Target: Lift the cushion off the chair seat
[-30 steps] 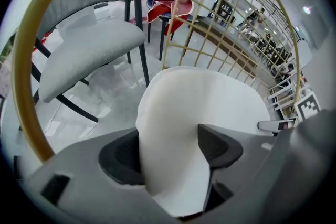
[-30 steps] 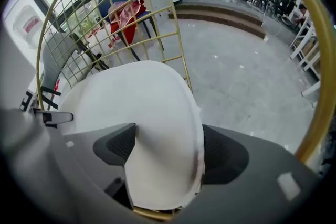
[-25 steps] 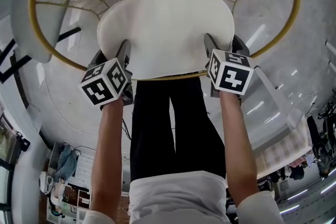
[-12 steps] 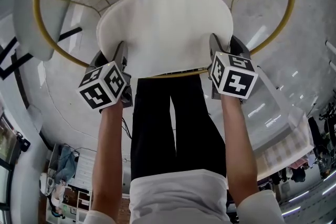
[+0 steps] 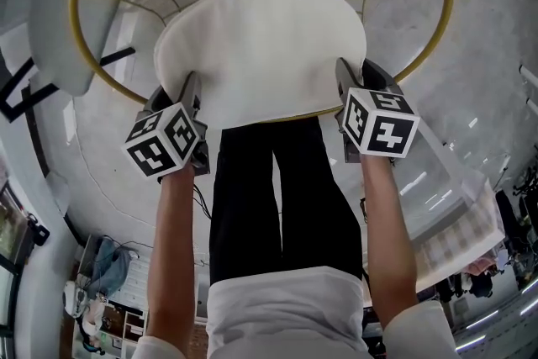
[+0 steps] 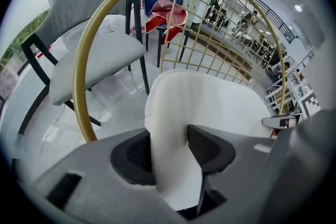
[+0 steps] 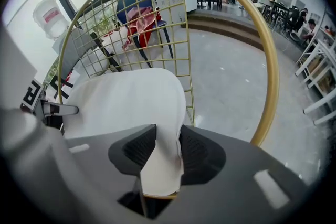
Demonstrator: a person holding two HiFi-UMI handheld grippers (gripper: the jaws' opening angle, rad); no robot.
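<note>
A round white cushion (image 5: 262, 46) lies over the seat of a gold wire chair (image 5: 441, 21). My left gripper (image 5: 192, 101) pinches the cushion's near left edge, and its jaws are closing with the white padding (image 6: 173, 165) squeezed between the pads. At the near right edge my right gripper (image 5: 343, 92) does the same, jaws closing on the cushion's rim (image 7: 163, 160). The cushion's front edge is raised a little above the gold seat ring (image 5: 286, 117). Each gripper's fingertips are hidden under the cushion in the head view.
A grey padded chair (image 6: 89, 55) stands to the left on the pale shiny floor. Behind the gold chair's wire back (image 7: 152, 34) is a blue chair with red cloth (image 6: 165, 13). The person's black-trousered legs (image 5: 277, 206) are right in front of the seat.
Both grippers have risen slightly with the cushion's front edge and their jaws have narrowed on it. The gold chair ring sits lower relative to the cushion.
</note>
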